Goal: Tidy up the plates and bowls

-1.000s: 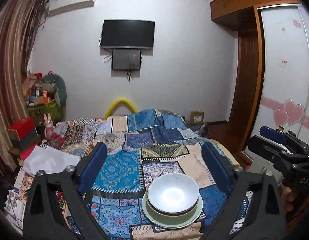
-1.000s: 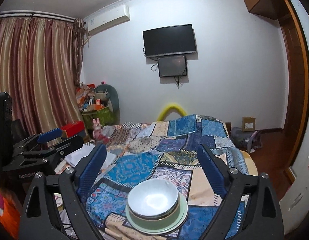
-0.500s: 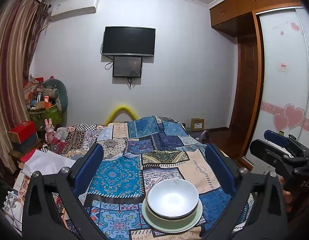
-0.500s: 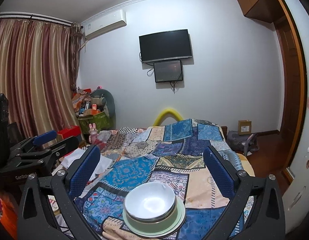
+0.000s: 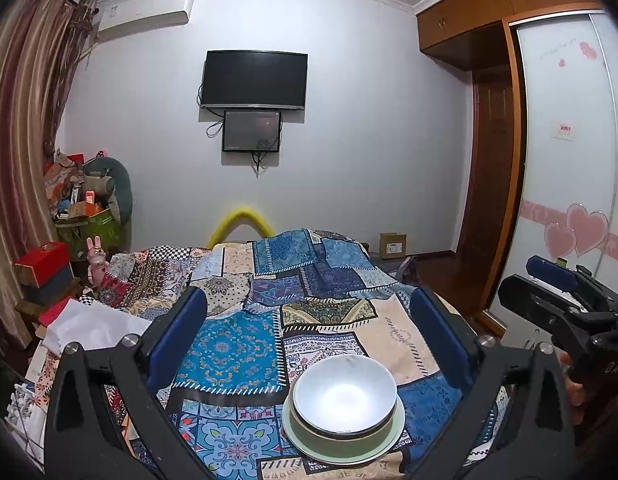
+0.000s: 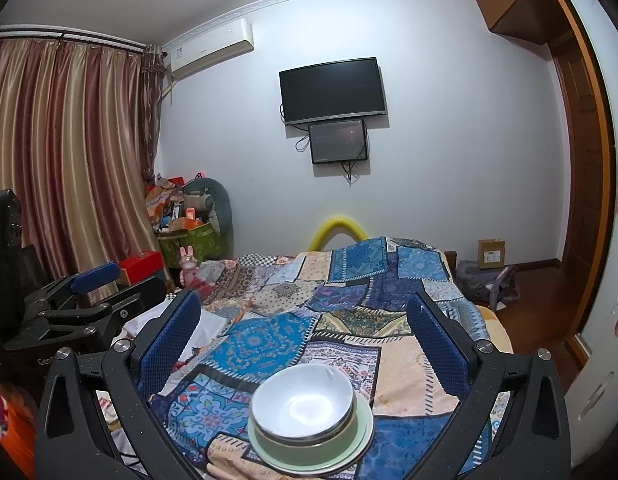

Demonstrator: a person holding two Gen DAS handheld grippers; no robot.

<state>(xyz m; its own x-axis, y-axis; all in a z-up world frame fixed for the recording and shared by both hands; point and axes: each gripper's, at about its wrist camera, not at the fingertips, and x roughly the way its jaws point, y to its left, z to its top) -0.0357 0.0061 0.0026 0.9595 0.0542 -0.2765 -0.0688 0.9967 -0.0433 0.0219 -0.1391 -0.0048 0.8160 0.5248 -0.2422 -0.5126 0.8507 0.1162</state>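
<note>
Both claws stand wide with nothing between their pads. Seen from the left wrist, the left gripper spreads its 2 blue-padded fingers over a patchwork quilt, and the stack of dishes sits low between them, nearer the right finger and clear of both. From the right wrist, the right gripper is as wide, its jaws having just opened the last bit; its textured blue pads flank the same stack without touching it. That stack is the task's ware: a white bowl nested upright in a pale green bowl, which rests on a pale green plate, all on the near edge of the quilt-covered bed. In the left wrist view the white bowl shows a bright glare in its bottom, and the green plate shows as a rim around it. Each gripper appears in the other's picture: the right one at the far right edge of the left view, the left one at the far left of the right view, both well apart from the dishes. On the far wall hang a dark television and a smaller screen just under it. Striped curtains fill the left side, with a heap of boxes and bags in the corner.
</note>
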